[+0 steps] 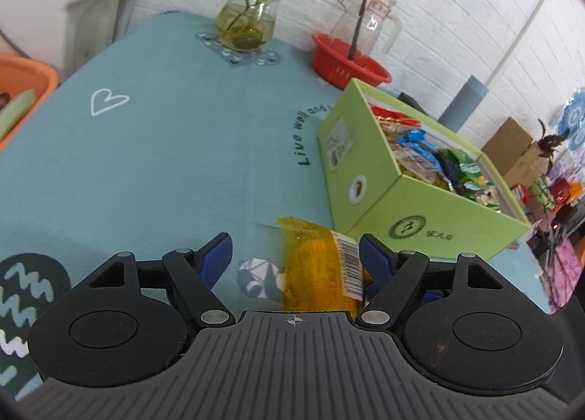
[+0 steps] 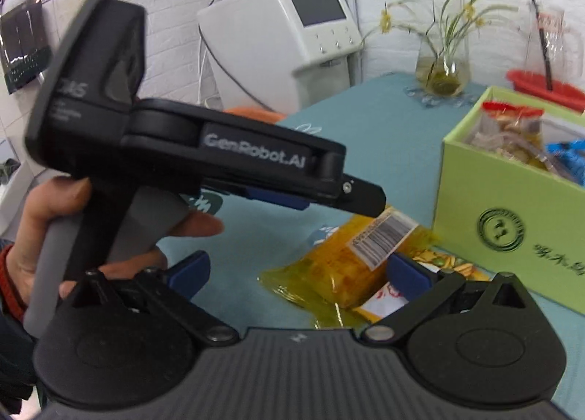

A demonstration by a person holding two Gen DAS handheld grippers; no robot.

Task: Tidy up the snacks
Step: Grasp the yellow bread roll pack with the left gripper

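While most snacks already sit in the green box, a yellow corn packet lies loose on the tabletop, so the step in hand looks like picking that packet up for the box.

The left claw is spread wide and holds nothing. The packet lies between its blue pads, crowding the right-hand one; whether that pad touches the wrapper I cannot tell. In the right wrist view the same claw reaches in from the left, its tip over the packet's barcode label.

The right claw is likewise released and empty. The corn packet lies ahead of it, toward its right pad, and a second yellow snack packet shows just beyond that pad, against the box.

The next move probably calls for centring the left claw on the packet, clenching on the plump middle and not the slack film edge, then lifting ahead and to the right over the box wall.

The near box corner stands close ahead of the left claw's right pad, so room is tight there. To the left and straight ahead, the cloth lies open as far as the plant vase and red basket.
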